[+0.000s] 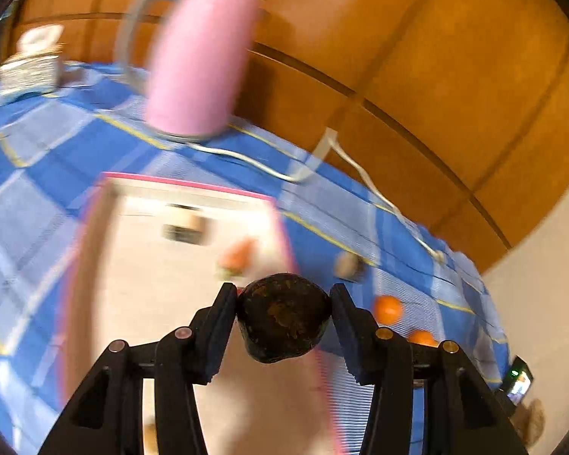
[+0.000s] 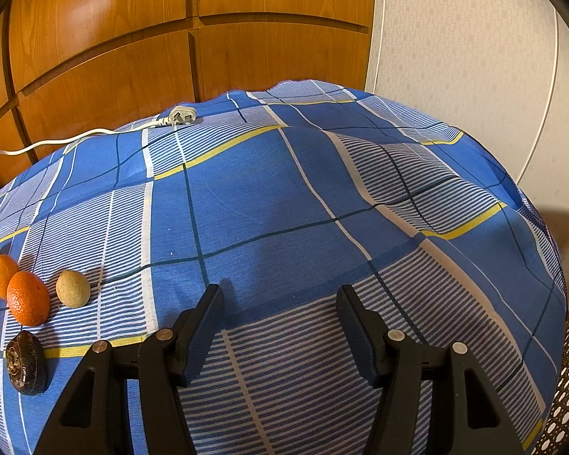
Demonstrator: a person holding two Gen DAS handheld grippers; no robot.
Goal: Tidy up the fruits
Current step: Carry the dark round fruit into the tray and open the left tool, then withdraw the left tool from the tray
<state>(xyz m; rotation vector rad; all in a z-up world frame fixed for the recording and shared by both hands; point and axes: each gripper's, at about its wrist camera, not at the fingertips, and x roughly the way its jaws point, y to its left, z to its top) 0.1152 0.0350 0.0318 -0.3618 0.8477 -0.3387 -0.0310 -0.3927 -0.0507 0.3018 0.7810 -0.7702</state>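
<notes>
the left gripper point(image 1: 282, 295) holds a dark fruit point(image 1: 283, 316) above the white tray point(image 1: 178, 265), which seems to hold one blurred piece; oranges point(image 2: 27, 297) wait left of the empty, half-open right gripper point(image 2: 280, 295).

I can read no text, label, brand or number anywhere. The white box point(image 1: 30, 64) beyond the pink kettle point(image 1: 199, 64) bears dark print, and a dark patch point(image 1: 187, 227) sits on the tray point(image 1: 151, 284) in front of that kettle, but blur smears both. The small lit screen point(image 1: 519, 383), far off from the kettle, is too tiny to make out.
</notes>
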